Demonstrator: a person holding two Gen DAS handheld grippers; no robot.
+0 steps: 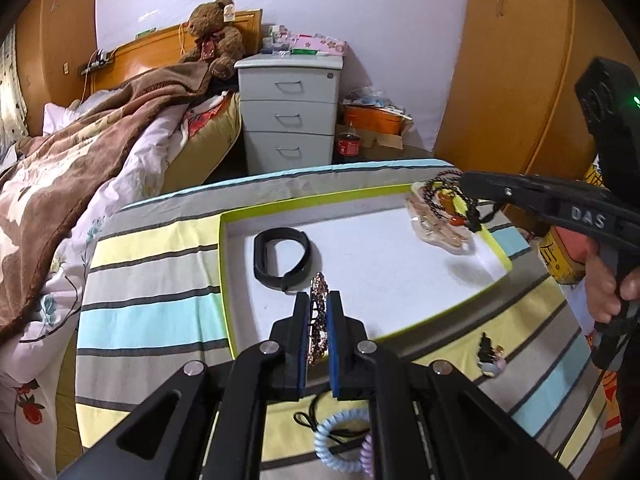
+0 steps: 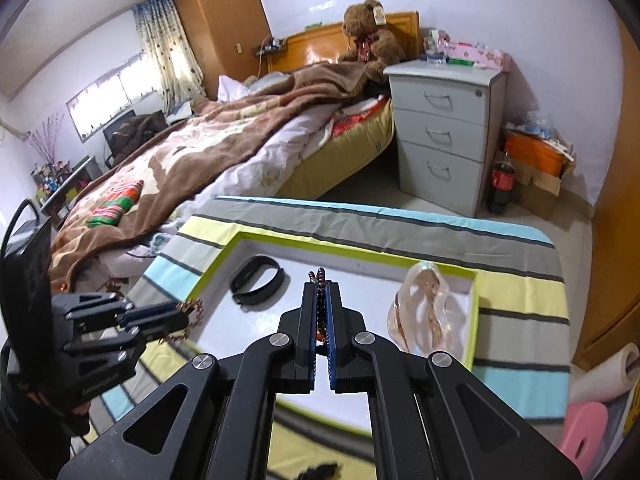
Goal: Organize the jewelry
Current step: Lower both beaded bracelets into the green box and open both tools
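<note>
Holding two things over the tray (image 1: 440,322), we go from left to right. Our left gripper (image 1: 319,322) has its fingers pressed tight on a sparkly hair clip (image 1: 319,312), and it hangs above the tray's near edge. Inside the tray, near its left edge, a black wristband (image 1: 281,256) lies flat. Our right gripper (image 2: 321,312) is clamped on a dark bead bracelet (image 2: 320,300) that hangs over the tray's far right corner. Under it a clear pink hair claw (image 2: 426,312) rests in the tray by the right edge. On the striped cloth (image 1: 152,264) just by the tray's near edge sits a small hair clip (image 1: 490,354). By the cloth's near edge we see a blue coil hair tie (image 1: 336,436).
</note>
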